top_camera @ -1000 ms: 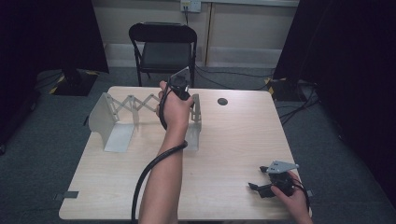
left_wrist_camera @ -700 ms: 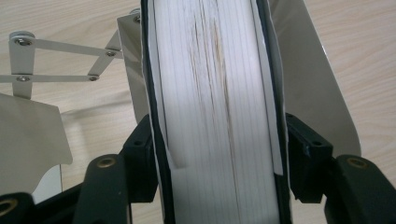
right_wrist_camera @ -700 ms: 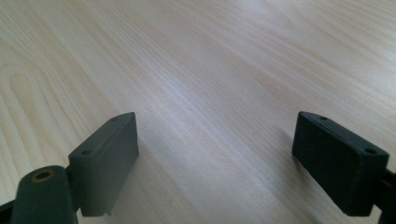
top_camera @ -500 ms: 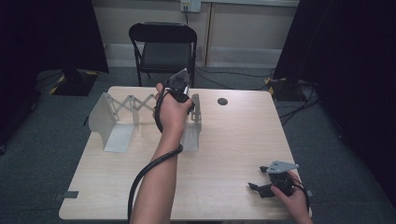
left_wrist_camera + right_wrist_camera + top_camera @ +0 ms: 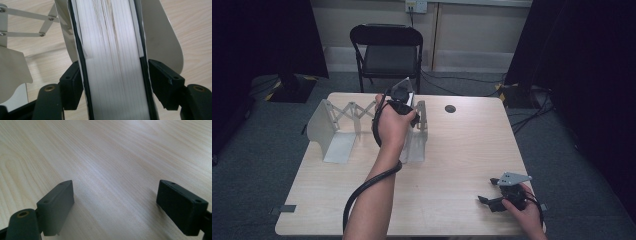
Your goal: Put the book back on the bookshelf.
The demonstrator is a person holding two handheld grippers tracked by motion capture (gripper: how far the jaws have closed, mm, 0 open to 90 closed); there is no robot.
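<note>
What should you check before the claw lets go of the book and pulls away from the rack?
1. Book inside the expanding metal book rack, beside its right end plate: ok.
2. Left claw loosening: its jaws have just been opening; the right pad stands off the cover, the left pad looks very close or touching: ok.
3. Book upright: ok in the left gripper view, page edges facing the camera.
4. Book will stand alone once released: cannot tell.
5. Right claw out of the way: ok, open, with bare table beneath it, near the front right corner.
6. Rack sitting flat on the table: ok.
</note>
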